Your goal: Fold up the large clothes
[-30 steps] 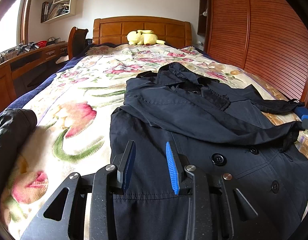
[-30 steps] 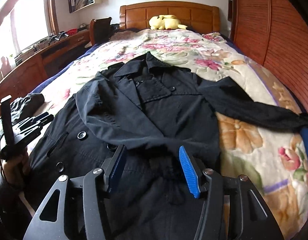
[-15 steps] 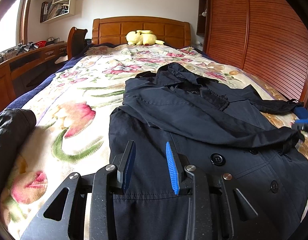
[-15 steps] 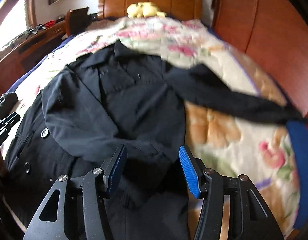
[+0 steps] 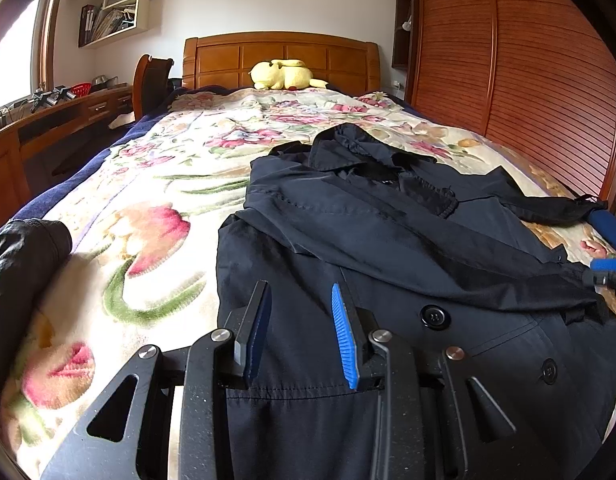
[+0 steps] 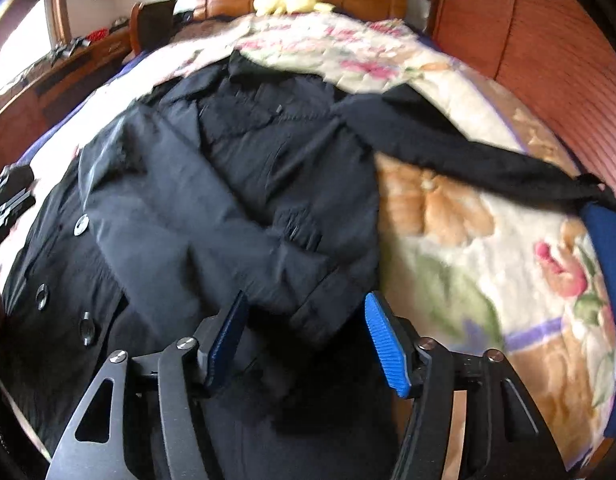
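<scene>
Now, coat (image 6: 212,200): soft, floppy; grab cuff.
Right hand-held gripper (image 6: 306,340): opening, folded sleeve cuff between, unpinched.
Left hand-held gripper (image 5: 298,328): spread, empty.

Dark navy double-breasted coat (image 5: 388,240) spread face up on the bed, collar at the end farthest from the tools, one sleeve (image 6: 212,240) folded across the chest, other sleeve (image 6: 468,156) stretched out sideways, buttons showing

No legible text anywhere.
</scene>
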`<state>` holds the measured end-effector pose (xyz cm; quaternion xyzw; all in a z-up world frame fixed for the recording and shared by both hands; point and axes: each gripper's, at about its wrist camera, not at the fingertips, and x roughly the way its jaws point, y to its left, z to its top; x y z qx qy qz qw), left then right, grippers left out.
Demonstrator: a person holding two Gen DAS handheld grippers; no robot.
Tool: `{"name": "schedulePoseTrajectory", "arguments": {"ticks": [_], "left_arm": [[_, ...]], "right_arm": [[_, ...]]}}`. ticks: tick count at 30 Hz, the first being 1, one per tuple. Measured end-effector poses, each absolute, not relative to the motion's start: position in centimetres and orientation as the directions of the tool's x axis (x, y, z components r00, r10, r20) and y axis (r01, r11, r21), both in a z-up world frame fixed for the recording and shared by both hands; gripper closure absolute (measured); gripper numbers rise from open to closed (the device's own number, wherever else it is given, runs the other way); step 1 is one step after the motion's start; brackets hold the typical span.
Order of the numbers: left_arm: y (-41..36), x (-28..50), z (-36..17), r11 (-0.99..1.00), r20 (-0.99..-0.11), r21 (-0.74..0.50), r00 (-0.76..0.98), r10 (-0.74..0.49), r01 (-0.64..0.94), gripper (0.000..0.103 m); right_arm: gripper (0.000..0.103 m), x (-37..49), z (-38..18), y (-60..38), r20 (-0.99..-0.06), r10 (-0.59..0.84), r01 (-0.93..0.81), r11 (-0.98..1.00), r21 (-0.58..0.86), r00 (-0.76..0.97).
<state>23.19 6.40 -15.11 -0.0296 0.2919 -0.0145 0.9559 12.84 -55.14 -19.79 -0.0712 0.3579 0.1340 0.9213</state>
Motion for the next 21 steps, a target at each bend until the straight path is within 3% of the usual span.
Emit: {"name": "schedulePoseTrajectory", "arguments": {"ticks": [10, 11, 12, 13, 14, 16, 21], "left_arm": [[6.3, 23.1, -15.1, 0.998, -0.559, -0.064, 0.828, -0.045, 0.011, 0.071], [6.4, 23.1, -15.1, 0.998, -0.558, -0.063, 0.829, -0.045, 0.011, 0.071], [6.3, 23.1, -15.1, 0.998, -0.558, -0.063, 0.829, -0.045, 0.011, 0.071], [6.3, 23.1, -15.1, 0.998, -0.558, -0.063, 0.829, -0.045, 0.012, 0.071], [6.4, 23.2, -15.1, 0.998, -0.558, -0.063, 0.829, -0.045, 0.011, 0.071], [6.4, 23.2, -15.1, 0.998, -0.558, -0.064, 0.828, -0.044, 0.011, 0.071], [6.4, 23.2, -15.1, 0.998, -0.558, -0.064, 0.828, -0.044, 0.010, 0.071]], "right_arm": [[0.038, 14.2, -22.9, -54.9, -0.727, 0.198, -0.307, 0.951, -0.018, 0.657], [0.054, 14.1, -22.9, -54.7, -0.722, 0.208, -0.328, 0.944, -0.027, 0.660], [0.061, 14.0, -22.8, -54.4, -0.717, 0.205, -0.345, 0.937, -0.052, 0.666], [0.079, 13.9, -22.7, -54.2, -0.711, 0.204, -0.360, 0.930, -0.074, 0.673], [0.087, 13.8, -22.5, -54.2, -0.706, 0.210, -0.369, 0.926, -0.078, 0.676], [0.092, 13.3, -21.3, -54.8, -0.671, 0.235, -0.370, 0.927, -0.063, 0.703], [0.093, 11.5, -18.7, -56.2, -0.564, 0.211, -0.301, 0.951, -0.070, 0.799]]}}
